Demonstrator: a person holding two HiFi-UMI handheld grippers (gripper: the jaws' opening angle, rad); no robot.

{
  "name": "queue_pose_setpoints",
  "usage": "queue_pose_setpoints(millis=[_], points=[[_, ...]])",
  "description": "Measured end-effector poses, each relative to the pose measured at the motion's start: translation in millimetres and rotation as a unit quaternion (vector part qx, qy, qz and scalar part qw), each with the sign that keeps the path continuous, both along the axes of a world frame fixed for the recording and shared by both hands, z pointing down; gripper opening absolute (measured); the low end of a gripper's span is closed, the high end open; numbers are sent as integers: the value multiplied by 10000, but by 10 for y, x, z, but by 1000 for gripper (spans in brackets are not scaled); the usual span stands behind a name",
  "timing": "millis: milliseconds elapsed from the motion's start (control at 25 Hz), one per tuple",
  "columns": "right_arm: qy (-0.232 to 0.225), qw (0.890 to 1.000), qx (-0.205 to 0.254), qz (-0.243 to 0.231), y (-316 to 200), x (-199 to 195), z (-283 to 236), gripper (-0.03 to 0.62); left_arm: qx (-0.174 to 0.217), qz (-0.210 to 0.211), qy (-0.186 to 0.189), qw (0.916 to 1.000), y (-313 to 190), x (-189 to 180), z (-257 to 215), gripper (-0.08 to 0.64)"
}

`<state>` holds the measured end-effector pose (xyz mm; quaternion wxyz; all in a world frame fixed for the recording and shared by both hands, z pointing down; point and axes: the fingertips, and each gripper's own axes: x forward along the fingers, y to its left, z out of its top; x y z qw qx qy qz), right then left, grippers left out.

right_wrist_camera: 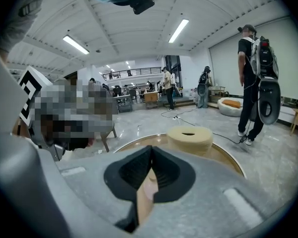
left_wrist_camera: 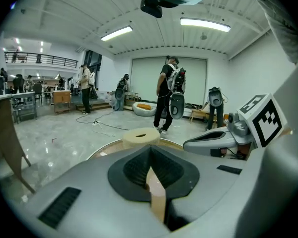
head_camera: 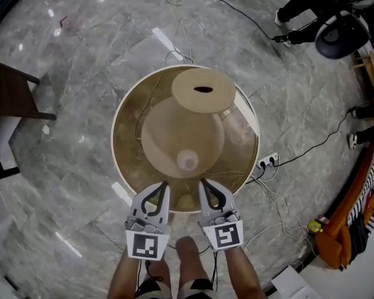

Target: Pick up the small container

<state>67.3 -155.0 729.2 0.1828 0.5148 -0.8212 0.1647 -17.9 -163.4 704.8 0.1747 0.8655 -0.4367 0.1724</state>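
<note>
Head view: the small container [head_camera: 187,161], a pale, see-through round cup, stands on a broad tan disc [head_camera: 168,126] on the round table [head_camera: 126,151], just beyond the 2 tongs. The left gripper [head_camera: 164,185] and right gripper [head_camera: 201,183] lie side by side at the near rim, both clenched on nothing. A tan drum [head_camera: 203,90] with 1 slot stands at the far side, and grey marble floor [head_camera: 75,67] lies all around.

Left gripper view: jaws together, with the drum [left_wrist_camera: 141,137] ahead and a person [left_wrist_camera: 166,95] standing in a bright hall.

Right gripper view: jaws together, with the drum [right_wrist_camera: 190,138] ahead.
</note>
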Motion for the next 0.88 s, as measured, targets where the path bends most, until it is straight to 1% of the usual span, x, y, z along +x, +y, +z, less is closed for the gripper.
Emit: queue_pose_setpoints(millis=[120,320,400,480,640,720,760,880], points=[[-7,10000,27,-83,-1,-39,237,2,-108,-49,-62,9999,56,-72,283,17],[14,9999,108,-120,-10,-31,571,2,-105,115,-225,9996,138,-76,661,17],[-77,9998,163,-78,-10,-5,620,3,-73,143,-257,9995,162,-60,724,17],[-154,9997,177,-80,6,14,650,3,-150,64,-222,9996,187,-60,760,17],[-128,9995,215,-170,-12,-10,684,3,-174,-78,-198,9996,160,-97,764,17],[-153,9995,152,-225,-35,-27,702,7,-164,-85,-211,9996,135,-97,746,17],[-175,9994,105,-267,-49,-39,714,46,-143,-80,-216,9996,123,-92,734,17],[-156,9992,44,-373,-109,-89,748,88,63,-47,-209,9998,68,-89,673,17]])
